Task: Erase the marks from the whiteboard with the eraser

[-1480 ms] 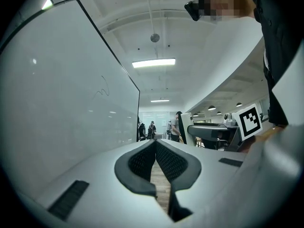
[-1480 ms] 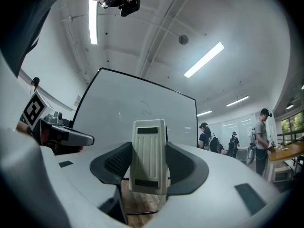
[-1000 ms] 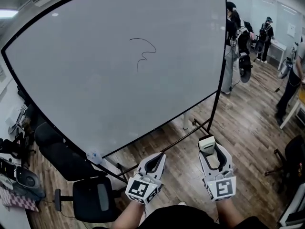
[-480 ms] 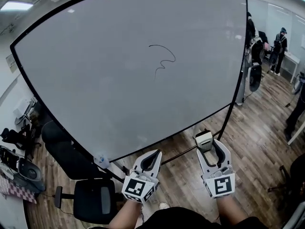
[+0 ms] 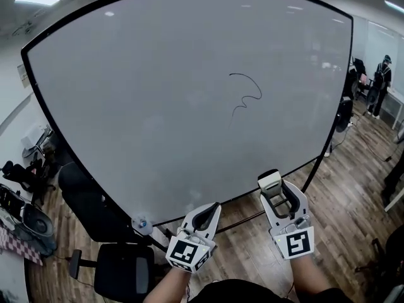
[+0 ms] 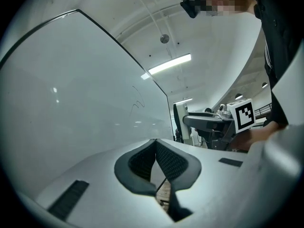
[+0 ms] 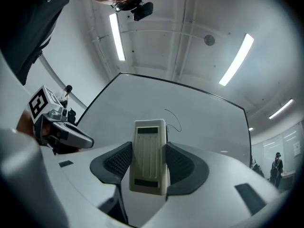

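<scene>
Clamping the cream eraser (image 7: 149,160) snug between both pads of the right gripper (image 5: 275,191), lower right of centre in the head view, with its top end poking past the jaw tips toward the whiteboard (image 5: 145,106). Can't tell if it's touching the board. Holding the left gripper (image 6: 156,147) pinched together at the tips with nothing in it, low in the frame just left of the other one. Looking up at a thin black squiggle (image 5: 245,95) right of centre on the board, well above both grippers. Also spotting a black office chair (image 5: 123,267) bottom left and wood floor (image 5: 341,194) at right.
</scene>
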Demonstrator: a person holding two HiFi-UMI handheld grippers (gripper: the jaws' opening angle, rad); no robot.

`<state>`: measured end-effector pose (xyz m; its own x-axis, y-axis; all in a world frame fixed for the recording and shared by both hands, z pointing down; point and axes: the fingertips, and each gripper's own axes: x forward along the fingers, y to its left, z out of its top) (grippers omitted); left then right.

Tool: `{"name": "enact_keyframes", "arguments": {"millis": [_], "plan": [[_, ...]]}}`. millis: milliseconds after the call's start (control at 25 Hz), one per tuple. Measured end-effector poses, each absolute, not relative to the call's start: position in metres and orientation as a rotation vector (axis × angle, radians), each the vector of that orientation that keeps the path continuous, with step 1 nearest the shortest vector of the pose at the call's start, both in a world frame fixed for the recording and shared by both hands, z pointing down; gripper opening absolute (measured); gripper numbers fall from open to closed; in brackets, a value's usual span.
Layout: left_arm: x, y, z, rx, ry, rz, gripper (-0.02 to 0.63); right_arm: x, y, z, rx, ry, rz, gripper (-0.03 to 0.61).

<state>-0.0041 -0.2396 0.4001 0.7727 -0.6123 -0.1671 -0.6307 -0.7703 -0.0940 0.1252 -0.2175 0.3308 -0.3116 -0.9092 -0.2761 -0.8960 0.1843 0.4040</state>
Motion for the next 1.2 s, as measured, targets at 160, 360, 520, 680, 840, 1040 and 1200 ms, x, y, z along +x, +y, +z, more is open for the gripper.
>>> {"name": "enact_keyframes", "arguments": {"millis": [160, 360, 520, 680, 840, 1040, 1200], "plan": [[0.0, -0.24, 0.41, -2.843, 0.976, 0.184, 0.018, 0.116, -0.236, 0.314, 1.769, -2.4, -0.898, 0.248], [-0.019, -0.243, 0.408, -2.844, 1.024, 0.185, 0.018, 0.106, -0.261, 0.292, 1.707, -2.322, -1.006, 0.247], [-0.025, -0.252, 0.399, -2.777, 1.085, 0.177, 0.018, 0.105, -0.284, 0.27, 1.607, -2.139, -1.147, 0.245], [-0.027, -0.269, 0.368, -2.694, 1.185, 0.267, 0.018, 0.107, -0.308, 0.242, 1.52, -2.054, -1.235, 0.245], [-0.028, -0.278, 0.335, -2.607, 1.24, 0.339, 0.018, 0.1, -0.324, 0.208, 1.437, -1.995, -1.334, 0.247], [-0.023, -0.281, 0.278, -2.466, 1.28, 0.416, 0.018, 0.105, -0.351, 0.167, 1.349, -1.89, -1.451, 0.247], [-0.025, -0.28, 0.252, -2.372, 1.309, 0.464, 0.018, 0.101, -0.368, 0.147, 1.246, -1.74, -1.571, 0.247]]}}
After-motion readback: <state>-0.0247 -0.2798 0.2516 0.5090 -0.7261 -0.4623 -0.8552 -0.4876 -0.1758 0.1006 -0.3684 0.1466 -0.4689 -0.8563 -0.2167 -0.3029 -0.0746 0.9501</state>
